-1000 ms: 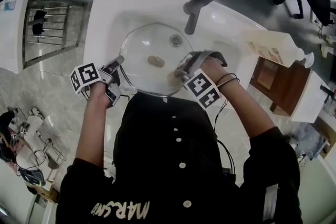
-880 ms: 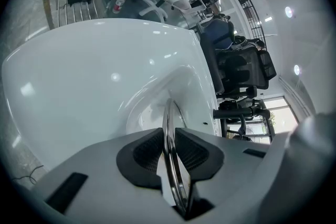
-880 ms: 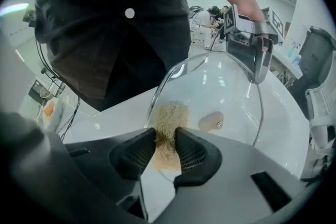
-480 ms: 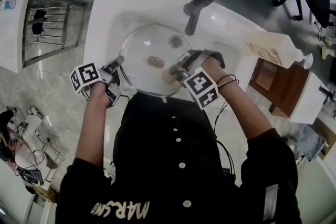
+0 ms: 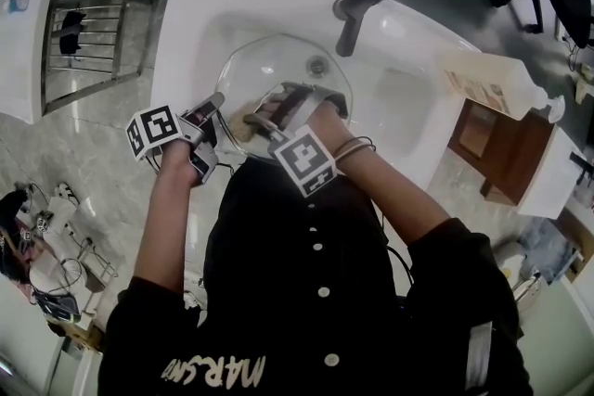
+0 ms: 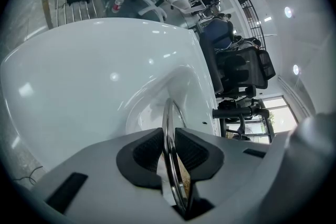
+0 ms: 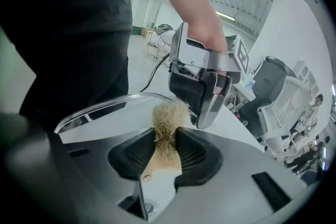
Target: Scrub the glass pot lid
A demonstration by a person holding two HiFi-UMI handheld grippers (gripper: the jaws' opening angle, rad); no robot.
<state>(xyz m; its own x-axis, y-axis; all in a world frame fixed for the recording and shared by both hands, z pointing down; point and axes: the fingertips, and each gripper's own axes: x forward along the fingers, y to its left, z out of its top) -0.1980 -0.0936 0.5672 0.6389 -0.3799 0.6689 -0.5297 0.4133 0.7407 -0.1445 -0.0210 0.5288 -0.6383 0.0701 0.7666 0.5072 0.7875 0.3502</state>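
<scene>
The round glass pot lid point(image 5: 295, 70) sits tilted in the white sink point(image 5: 200, 9). My left gripper point(image 5: 214, 106) is shut on its metal rim at the near left edge, and in the left gripper view the rim point(image 6: 168, 128) runs edge-on between the dark pads point(image 6: 147, 150). My right gripper point(image 5: 257, 118) is shut on a tan fibrous scrubber point(image 5: 241, 125), which rests against the lid close to the left gripper. The right gripper view shows the scrubber point(image 7: 167, 122) pinched between the pads, the lid's rim point(image 7: 100, 106) behind it, and the left gripper point(image 7: 202, 89) just beyond.
A dark faucet point(image 5: 358, 3) reaches over the sink's far side. A large white bottle point(image 5: 492, 83) lies on the counter to the right. A metal rack point(image 5: 93, 37) stands on the floor to the left. Office chairs point(image 6: 239, 73) stand further off.
My right gripper has swept left across the lid with the scrubber, from the lid's right side to near the left gripper. The left gripper has kept its hold on the rim.
</scene>
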